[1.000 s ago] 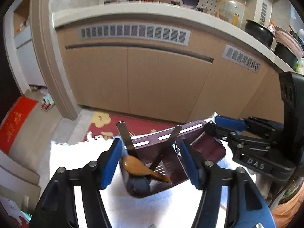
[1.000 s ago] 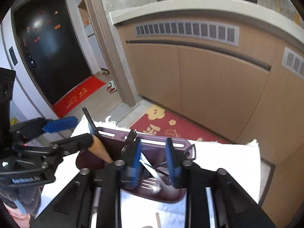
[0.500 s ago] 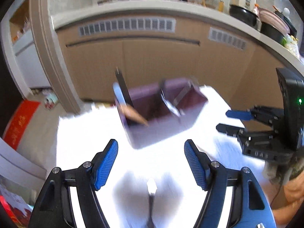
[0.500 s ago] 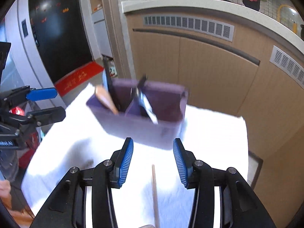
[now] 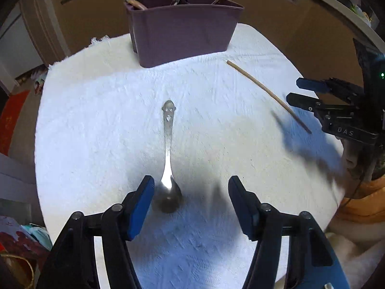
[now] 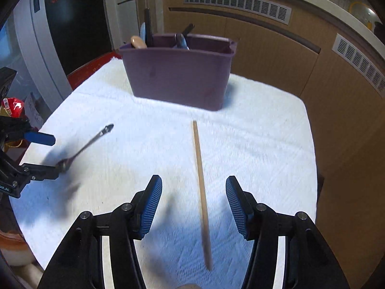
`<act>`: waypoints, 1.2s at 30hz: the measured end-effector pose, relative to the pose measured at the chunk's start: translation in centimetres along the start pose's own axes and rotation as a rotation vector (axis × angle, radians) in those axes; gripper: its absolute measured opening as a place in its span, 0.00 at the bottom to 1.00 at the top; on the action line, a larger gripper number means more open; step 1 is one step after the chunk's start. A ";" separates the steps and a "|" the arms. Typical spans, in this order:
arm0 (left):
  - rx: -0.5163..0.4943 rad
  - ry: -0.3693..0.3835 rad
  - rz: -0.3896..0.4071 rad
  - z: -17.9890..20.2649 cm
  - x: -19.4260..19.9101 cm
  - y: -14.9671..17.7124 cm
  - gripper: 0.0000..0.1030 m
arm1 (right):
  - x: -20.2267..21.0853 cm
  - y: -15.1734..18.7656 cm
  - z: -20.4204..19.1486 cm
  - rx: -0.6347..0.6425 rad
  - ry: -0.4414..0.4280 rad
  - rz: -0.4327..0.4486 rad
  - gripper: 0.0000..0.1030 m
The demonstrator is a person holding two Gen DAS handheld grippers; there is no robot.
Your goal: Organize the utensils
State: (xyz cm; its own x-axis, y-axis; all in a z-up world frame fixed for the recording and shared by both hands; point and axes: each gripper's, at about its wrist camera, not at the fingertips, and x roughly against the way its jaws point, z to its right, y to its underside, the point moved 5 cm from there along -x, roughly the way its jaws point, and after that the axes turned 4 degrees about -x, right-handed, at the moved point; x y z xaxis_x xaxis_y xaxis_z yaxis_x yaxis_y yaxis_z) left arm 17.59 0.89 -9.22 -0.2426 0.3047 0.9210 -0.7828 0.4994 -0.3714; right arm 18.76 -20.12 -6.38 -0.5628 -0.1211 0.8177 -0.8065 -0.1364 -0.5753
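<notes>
both grippers pulled back from the purple caddy [image 5: 182, 29] & dropped low. left gripper [image 5: 190, 187] fingers were closing, unclenched, empty, spoon [image 5: 168, 154] bowl at its left finger. right gripper [image 6: 192, 192] was opening, straddling chopstick [image 6: 201, 187], no grip. worktop [image 5: 96, 120] w/ free space around; chopstick near the right edge.

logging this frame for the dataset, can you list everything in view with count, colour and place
caddy: 1, purple, far end of the towel, utensils standing in it
utensils in caddy: several, one wooden, others dark or metal, exact count unclear
spoon: 1, silver, flat on the towel, bowl near the left gripper
chopstick: 1, light wood, flat on the towel, between the right gripper's jaws, untouched
towel: 1, white, covering the table
cabinets: tan, behind the table
left gripper: 1, black with blue pads, jaws open
right gripper: 1, black with blue pads, jaws open
</notes>
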 end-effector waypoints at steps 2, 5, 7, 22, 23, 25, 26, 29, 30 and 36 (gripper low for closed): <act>0.031 0.017 -0.001 -0.4 -0.4 0.2 0.46 | -0.4 0.7 0.0 -0.017 0.000 -0.013 0.56; 0.042 -0.002 0.002 -0.7 -0.9 -0.4 0.29 | -0.9 1.7 0.3 -0.049 -0.006 -0.034 0.56; 0.056 -0.010 -0.005 -1.1 -1.6 -1.1 0.25 | -0.9 2.1 0.6 -0.066 -0.008 -0.039 0.56; 0.057 -0.055 -0.020 -1.1 -2.8 -2.2 0.19 | -1.5 2.5 1.6 -0.081 -0.006 -0.045 0.59; 0.063 -0.055 -0.016 -1.1 -2.6 -2.1 0.19 | -1.8 2.2 1.6 -0.081 -0.007 -0.047 0.52; 0.088 -0.056 -0.008 -1.5 -2.2 -1.7 0.24 | -2.7 1.6 1.7 -0.089 -0.012 -0.059 0.41; 0.097 -0.058 -0.008 -1.8 -2.0 -1.4 0.26 | -3.0 1.4 1.7 -0.093 -0.020 -0.063 0.33; 0.115 -0.073 -0.009 -2.7 -1.5 -0.4 0.35 | -4.5 1.1 1.3 -0.104 -0.050 -0.093 0.26; 0.117 -0.080 -0.010 -3.0 -1.3 -0.1 0.37 | -4.6 0.9 1.1 -0.097 -0.039 -0.077 0.19; 0.105 -0.095 -0.022 -3.5 -1.0 1.4 0.42 | -4.1 1.4 0.6 -0.083 -0.025 -0.088 0.06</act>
State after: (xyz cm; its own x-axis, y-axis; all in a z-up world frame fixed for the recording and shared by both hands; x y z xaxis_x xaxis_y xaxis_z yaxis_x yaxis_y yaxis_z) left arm 18.77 4.14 -11.10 -0.2736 0.2141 0.9377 -0.8432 0.4157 -0.3410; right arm 20.02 -20.45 -10.55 -0.4852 -0.1367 0.8637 -0.8654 -0.0661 -0.4966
